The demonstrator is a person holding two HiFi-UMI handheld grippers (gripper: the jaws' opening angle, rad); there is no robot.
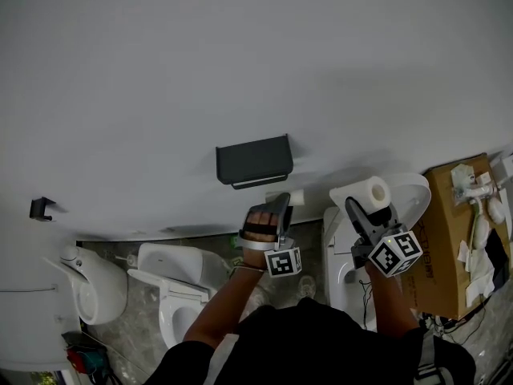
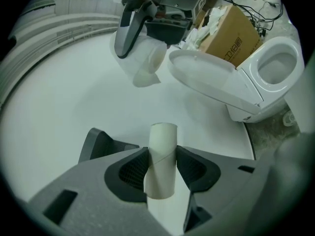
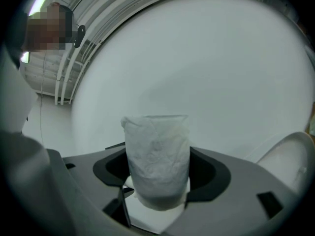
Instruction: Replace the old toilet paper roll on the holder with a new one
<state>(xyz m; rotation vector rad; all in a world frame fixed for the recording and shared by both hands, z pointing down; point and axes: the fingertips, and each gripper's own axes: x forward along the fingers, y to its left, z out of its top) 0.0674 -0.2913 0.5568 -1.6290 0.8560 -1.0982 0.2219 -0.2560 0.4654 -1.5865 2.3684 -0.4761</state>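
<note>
A dark grey paper holder hangs on the white wall with no roll in it. Just below and right of it, my left gripper is shut on an empty cardboard tube. In the left gripper view the tube stands upright, pinched between the two pads. My right gripper is further right, shut on a full white toilet paper roll. The roll fills the gap between the pads in the right gripper view. The left gripper view also shows this roll in the right gripper at the top.
Below the right gripper stands a white toilet with its lid raised. Right of that is a cardboard box with clutter on it. Two more white toilets stand lower left. A small black hook sticks out of the wall at the left.
</note>
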